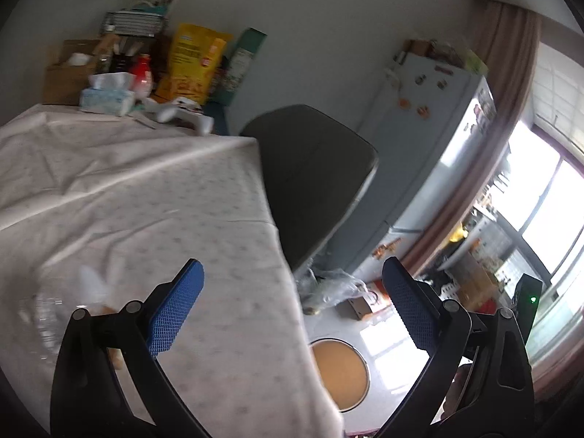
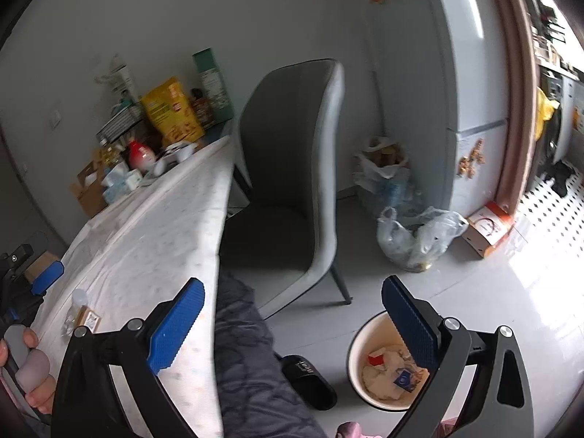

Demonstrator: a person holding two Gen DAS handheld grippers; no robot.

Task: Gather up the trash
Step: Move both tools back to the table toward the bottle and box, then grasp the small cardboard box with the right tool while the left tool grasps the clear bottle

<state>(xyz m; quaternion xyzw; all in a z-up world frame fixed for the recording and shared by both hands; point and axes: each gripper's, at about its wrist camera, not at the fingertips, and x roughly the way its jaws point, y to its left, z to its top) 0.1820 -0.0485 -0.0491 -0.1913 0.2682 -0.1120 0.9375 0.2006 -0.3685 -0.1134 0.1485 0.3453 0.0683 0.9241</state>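
My left gripper is open and empty above the right edge of the table, which has a white cloth. A crushed clear plastic bottle lies on the cloth at its lower left; it also shows in the right wrist view. My right gripper is open and empty, above the floor beside the table edge. A round bin with paper trash inside stands on the floor under its right finger; the bin's orange inside shows in the left wrist view. The left gripper's blue pad shows at far left.
A grey chair stands at the table side. Boxes, a yellow snack bag and a tissue pack crowd the table's far end. Plastic bags and a cardboard box sit by the fridge. A black slipper lies on the floor.
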